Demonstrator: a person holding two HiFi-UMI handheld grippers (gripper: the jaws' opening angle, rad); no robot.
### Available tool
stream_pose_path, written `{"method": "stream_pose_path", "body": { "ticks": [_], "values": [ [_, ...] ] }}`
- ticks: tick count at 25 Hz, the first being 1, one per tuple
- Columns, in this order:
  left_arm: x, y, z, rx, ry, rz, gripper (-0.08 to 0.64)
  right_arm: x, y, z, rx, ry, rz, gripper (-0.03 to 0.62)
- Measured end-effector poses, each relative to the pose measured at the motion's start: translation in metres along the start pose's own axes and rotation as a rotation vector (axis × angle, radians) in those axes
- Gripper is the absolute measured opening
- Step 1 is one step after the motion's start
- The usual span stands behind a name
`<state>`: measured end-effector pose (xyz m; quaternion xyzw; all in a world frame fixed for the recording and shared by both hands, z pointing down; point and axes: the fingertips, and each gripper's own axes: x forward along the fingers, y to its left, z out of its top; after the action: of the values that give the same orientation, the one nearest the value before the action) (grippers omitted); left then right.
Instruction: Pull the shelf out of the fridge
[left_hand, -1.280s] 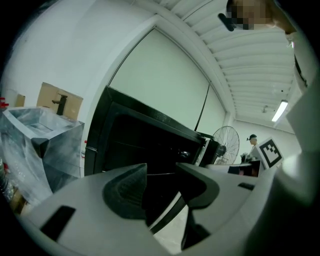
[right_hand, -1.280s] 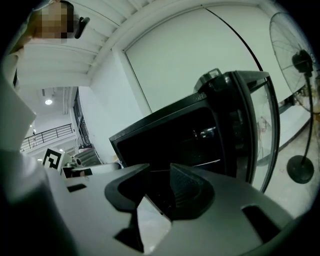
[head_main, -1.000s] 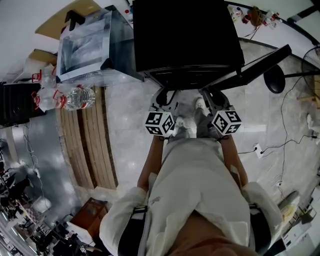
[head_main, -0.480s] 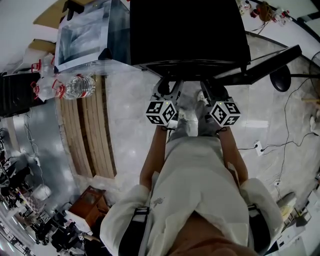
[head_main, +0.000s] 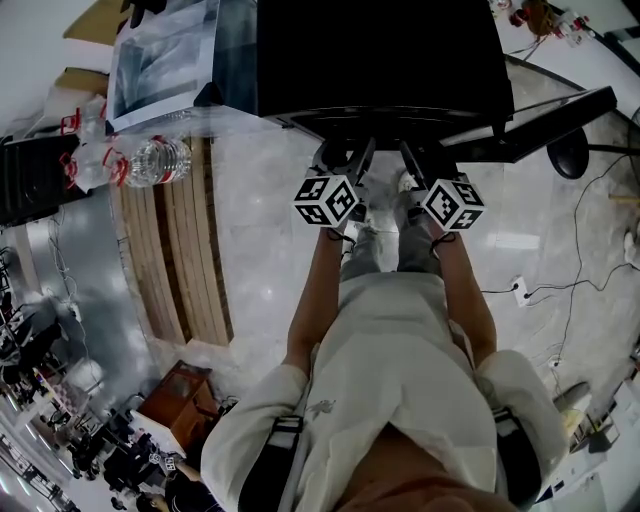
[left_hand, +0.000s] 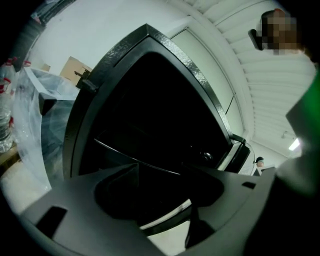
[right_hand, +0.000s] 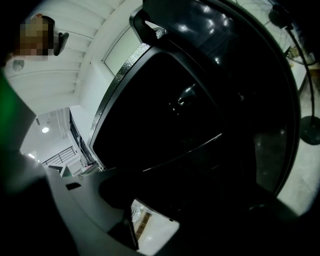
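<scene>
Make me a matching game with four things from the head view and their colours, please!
Things:
1. fridge
2. water bottle
3. wooden planks
4. power strip

Colours:
A. white
B. see-through
C. black
D. brown

Pairs: 1-C, 2-B, 3-D, 4-A.

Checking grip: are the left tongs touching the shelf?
Cannot tell: left gripper view shows left tongs, just opening, lost in darkness near the shelf; nothing clearly between them.
</scene>
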<state>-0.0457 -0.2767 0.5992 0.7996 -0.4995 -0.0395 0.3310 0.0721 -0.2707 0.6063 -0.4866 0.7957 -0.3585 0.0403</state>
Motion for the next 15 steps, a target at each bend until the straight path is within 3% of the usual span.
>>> {"method": "stream_pose_path", "body": {
  "ticks": [6,15],
  "values": [
    [0.010,0.014,0.002,-0.087,-0.025,0.010,0.282,0.012,-0.006,0.002,0.088,-0.044,0.015,0.267],
    [0.025,0.020,0.005,-0.142,-0.054,0.012,0.296,0.024,-0.017,0.013,0.173,-0.119,0.014,0.313]
  ]
}}
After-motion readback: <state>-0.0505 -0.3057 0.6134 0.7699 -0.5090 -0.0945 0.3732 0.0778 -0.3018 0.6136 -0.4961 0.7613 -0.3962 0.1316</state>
